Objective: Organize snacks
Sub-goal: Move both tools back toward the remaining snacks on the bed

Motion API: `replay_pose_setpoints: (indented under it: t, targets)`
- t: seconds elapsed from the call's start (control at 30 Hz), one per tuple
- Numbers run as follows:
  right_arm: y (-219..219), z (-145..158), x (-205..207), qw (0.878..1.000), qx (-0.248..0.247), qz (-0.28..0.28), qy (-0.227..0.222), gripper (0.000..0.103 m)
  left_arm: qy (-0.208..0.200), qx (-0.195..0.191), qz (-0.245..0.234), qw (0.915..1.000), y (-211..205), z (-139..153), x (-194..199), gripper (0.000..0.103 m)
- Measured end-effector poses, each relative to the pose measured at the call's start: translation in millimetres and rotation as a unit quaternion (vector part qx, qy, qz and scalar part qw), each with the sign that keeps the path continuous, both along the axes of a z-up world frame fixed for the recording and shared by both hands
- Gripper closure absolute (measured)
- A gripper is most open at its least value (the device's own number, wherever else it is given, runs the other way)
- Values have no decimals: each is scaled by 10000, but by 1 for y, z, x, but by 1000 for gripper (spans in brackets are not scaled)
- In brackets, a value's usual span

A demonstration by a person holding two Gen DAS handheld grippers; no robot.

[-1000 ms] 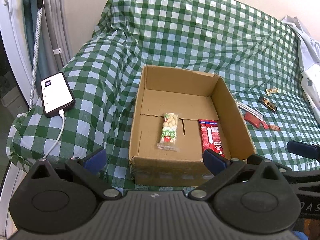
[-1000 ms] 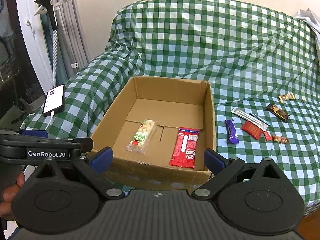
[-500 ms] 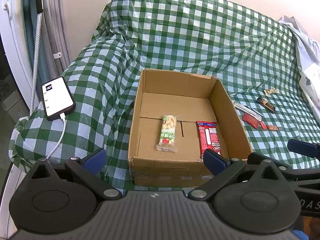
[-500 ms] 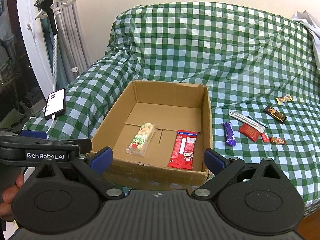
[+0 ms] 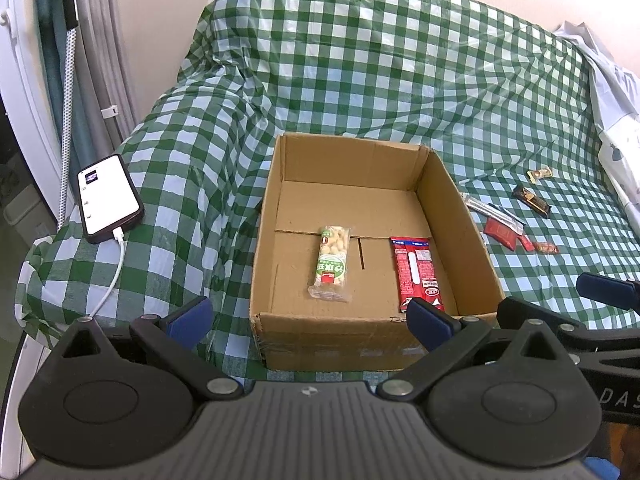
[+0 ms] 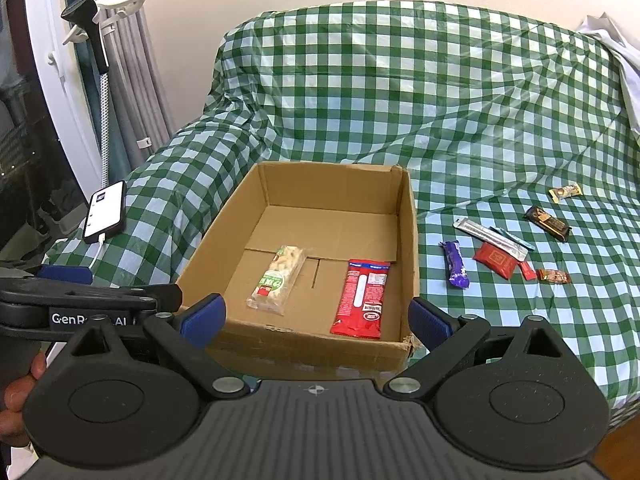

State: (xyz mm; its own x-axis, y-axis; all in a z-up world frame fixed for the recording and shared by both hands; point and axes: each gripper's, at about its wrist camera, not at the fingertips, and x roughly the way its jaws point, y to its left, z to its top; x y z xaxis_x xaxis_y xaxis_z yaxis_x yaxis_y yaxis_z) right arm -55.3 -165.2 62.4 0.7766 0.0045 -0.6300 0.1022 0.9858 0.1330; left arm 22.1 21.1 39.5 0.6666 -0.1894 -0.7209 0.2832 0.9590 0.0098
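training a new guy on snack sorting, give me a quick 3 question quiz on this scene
1. True or false: the cardboard box already holds the green peanut pack and the red packet.
2. Which snack lies nearest the box's outer wall? A) purple bar B) gold candy C) black bar
3. Fill in: the phone lies on the ____ side of the box.

Key: 1 true; 2 A; 3 left. Both the left claw and the right claw are open and empty.
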Motion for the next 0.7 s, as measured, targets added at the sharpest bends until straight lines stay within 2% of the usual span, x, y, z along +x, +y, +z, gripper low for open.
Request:
replay_pose_setpoints:
  t: [0.7]
  targets:
    - [-22,-14,12,9996,147,-207,93,5,152,158,-8,9998,-20,-7,14,0]
